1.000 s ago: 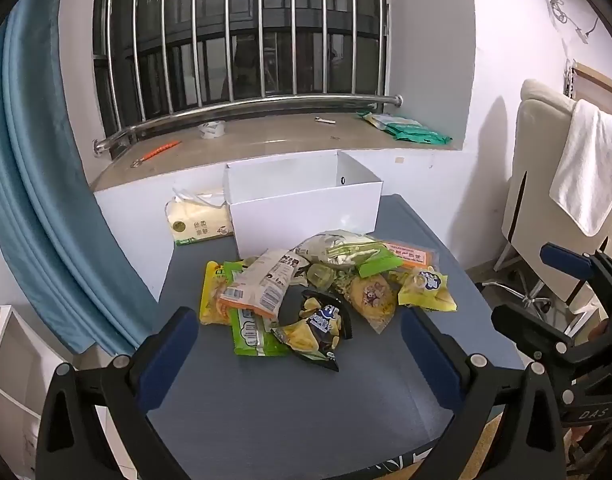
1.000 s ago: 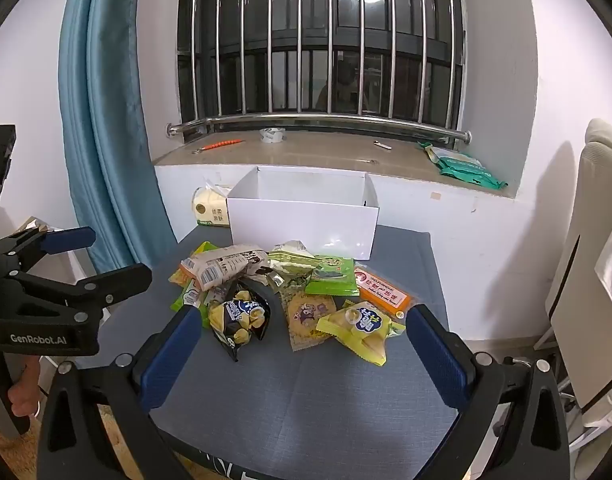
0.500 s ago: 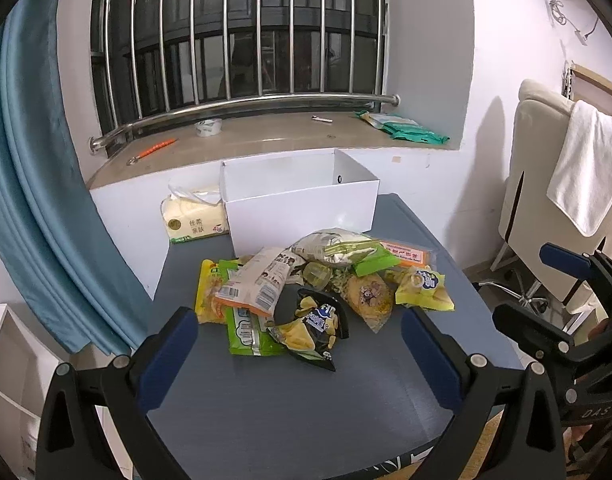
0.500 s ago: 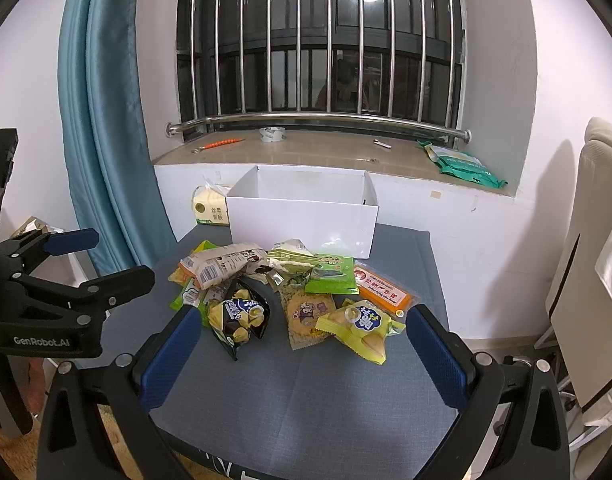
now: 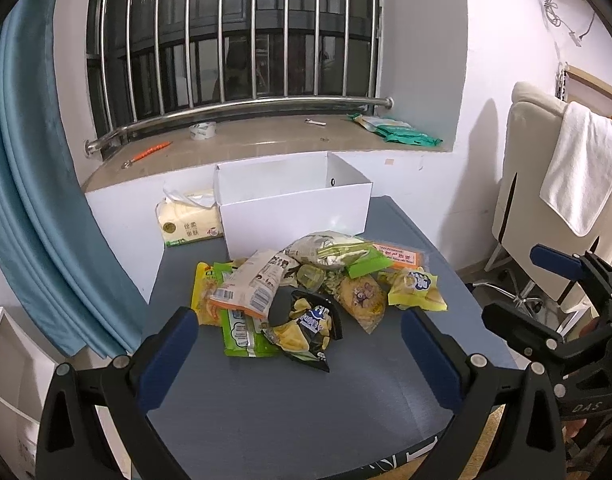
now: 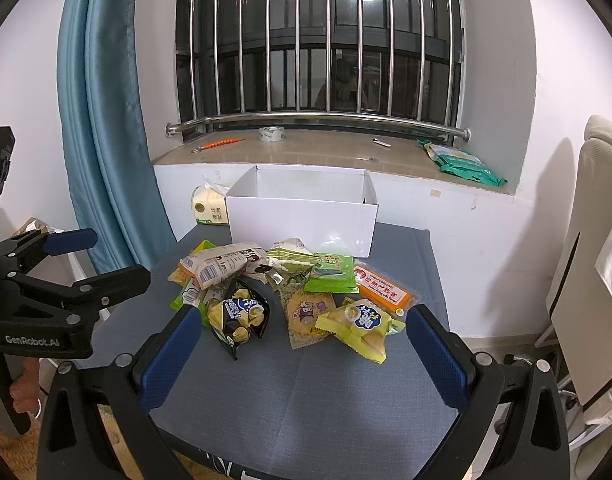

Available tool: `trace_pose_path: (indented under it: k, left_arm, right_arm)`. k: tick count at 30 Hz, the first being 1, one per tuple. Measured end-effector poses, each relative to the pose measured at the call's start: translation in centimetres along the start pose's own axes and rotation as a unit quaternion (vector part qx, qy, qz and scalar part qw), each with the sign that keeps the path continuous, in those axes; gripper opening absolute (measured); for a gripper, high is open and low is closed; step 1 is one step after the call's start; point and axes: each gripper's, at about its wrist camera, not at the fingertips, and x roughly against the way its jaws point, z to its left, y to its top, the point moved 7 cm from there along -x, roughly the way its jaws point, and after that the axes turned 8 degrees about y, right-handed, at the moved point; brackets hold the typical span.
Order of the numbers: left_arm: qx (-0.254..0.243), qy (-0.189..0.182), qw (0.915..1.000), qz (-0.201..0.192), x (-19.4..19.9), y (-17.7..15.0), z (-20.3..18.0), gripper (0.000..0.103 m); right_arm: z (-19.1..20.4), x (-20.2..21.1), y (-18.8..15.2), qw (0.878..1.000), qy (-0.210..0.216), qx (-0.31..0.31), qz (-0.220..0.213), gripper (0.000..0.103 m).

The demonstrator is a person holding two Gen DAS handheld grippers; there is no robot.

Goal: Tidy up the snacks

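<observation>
A pile of snack packets lies in the middle of a grey table (image 5: 290, 408): a black chip bag (image 5: 310, 326) (image 6: 238, 316), a yellow packet (image 5: 416, 290) (image 6: 360, 326), an orange packet (image 6: 382, 288), green packets (image 6: 330, 274) and a white-orange packet (image 5: 250, 286). An open white box (image 5: 294, 204) (image 6: 302, 216) stands behind the pile. My left gripper (image 5: 300, 354) is open and empty above the table's near edge. My right gripper (image 6: 302, 352) is open and empty too, in front of the pile.
A tissue pack (image 5: 188, 222) sits left of the box. Behind is a window sill (image 6: 326, 152) with tape, a green pack and bars. A blue curtain (image 6: 106, 120) hangs left. A chair with a towel (image 5: 582, 168) stands right.
Both views have shifted only slightly; the left gripper has drifted a little. The snacks and box have not moved.
</observation>
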Motion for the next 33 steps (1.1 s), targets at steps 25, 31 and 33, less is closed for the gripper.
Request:
trace_pose_path:
  k: [25,31,33]
  left_arm:
    - [-0.001,0.009,0.9999,0.005,-0.1,-0.3,0.16,0.103]
    - [-0.002,0.012,0.9999,0.005,-0.09,-0.28,0.15,0.103]
    - [-0.002,0.012,0.9999,0.005,-0.08,-0.27,0.15,0.103]
  right_arm:
    - [-0.04,0.02,-0.18,1.0,-0.001,-0.002,0.002,0.103]
    - [-0.03,0.04,-0.2,1.0,-0.001,-0.002,0.002,0.103]
    - [-0.03,0.05,-0.2,1.0,-0.001,-0.002,0.002,0.103]
